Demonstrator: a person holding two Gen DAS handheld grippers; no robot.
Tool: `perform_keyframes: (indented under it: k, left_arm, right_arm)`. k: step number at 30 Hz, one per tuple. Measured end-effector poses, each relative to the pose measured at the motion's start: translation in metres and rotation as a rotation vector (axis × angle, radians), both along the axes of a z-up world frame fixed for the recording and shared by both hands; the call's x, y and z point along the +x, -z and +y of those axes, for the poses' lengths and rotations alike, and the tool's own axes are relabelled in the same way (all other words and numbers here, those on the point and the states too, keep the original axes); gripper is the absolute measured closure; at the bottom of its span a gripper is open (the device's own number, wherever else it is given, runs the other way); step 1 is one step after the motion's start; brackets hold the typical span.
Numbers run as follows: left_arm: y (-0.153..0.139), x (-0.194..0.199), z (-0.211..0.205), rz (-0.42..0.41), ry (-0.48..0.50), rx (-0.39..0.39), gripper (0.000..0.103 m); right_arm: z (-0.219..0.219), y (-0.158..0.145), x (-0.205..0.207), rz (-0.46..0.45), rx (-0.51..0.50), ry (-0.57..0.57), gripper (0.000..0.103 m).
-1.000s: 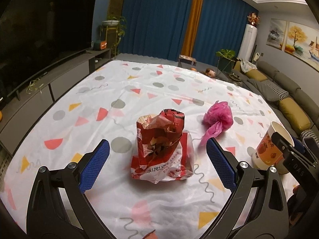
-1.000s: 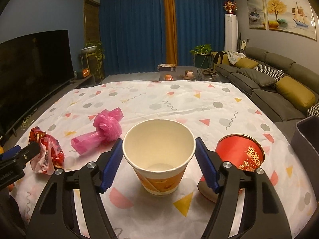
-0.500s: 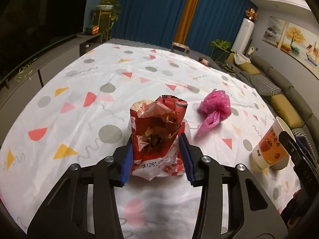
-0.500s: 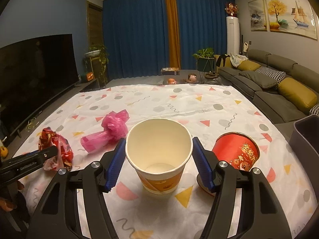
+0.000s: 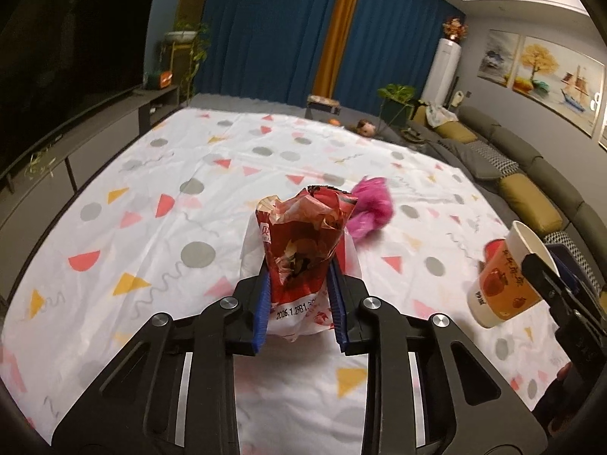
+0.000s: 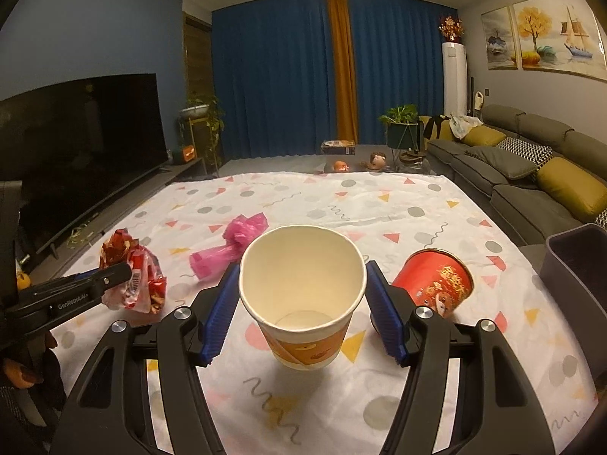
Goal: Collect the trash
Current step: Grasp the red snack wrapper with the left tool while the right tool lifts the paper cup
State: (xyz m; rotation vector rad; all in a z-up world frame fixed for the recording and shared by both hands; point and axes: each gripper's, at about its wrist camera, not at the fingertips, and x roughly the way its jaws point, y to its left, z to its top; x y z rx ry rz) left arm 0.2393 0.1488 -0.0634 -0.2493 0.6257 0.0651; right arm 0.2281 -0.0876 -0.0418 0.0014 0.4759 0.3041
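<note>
Notably, left tongs (image 5: 299,295) clamp a red snack wrapper (image 5: 303,242) stamped "2026.1.29", right tongs (image 6: 301,314) grip the paper cup (image 6: 303,292), red tub (image 6: 434,278) at 3 o'clock.

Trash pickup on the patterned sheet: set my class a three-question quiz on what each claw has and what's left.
1. True or false: the left claw is shut on the red snack wrapper.
2. What does the right claw grip? A. paper cup B. pink plastic bag C. red tub
3. Fill in: the red tub lies on its ____.

Key: 1 true; 2 A; 3 side.
</note>
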Motion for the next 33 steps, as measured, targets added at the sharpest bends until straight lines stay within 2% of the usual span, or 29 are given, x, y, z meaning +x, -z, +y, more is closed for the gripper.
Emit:
perform_keyframes:
  k: [9,15,33]
  left_arm:
    - [-0.021,-0.034,-0.032,-0.053,0.052,0.014,0.077]
    - [-0.036,-0.051,-0.068,-0.088,0.108,0.029,0.077]
    - [-0.049,-0.059,-0.171,-0.113,0.277,0.055,0.077]
  right_arm:
    - [-0.022,-0.014,-0.033,-0.032,0.016,-0.012,0.039]
    - [-0.041,-0.023,-0.053,-0.056,0.022,-0.007,0.039]
    - [-0.113,-0.041,-0.083,-0.103,0.04,0.082,0.039]
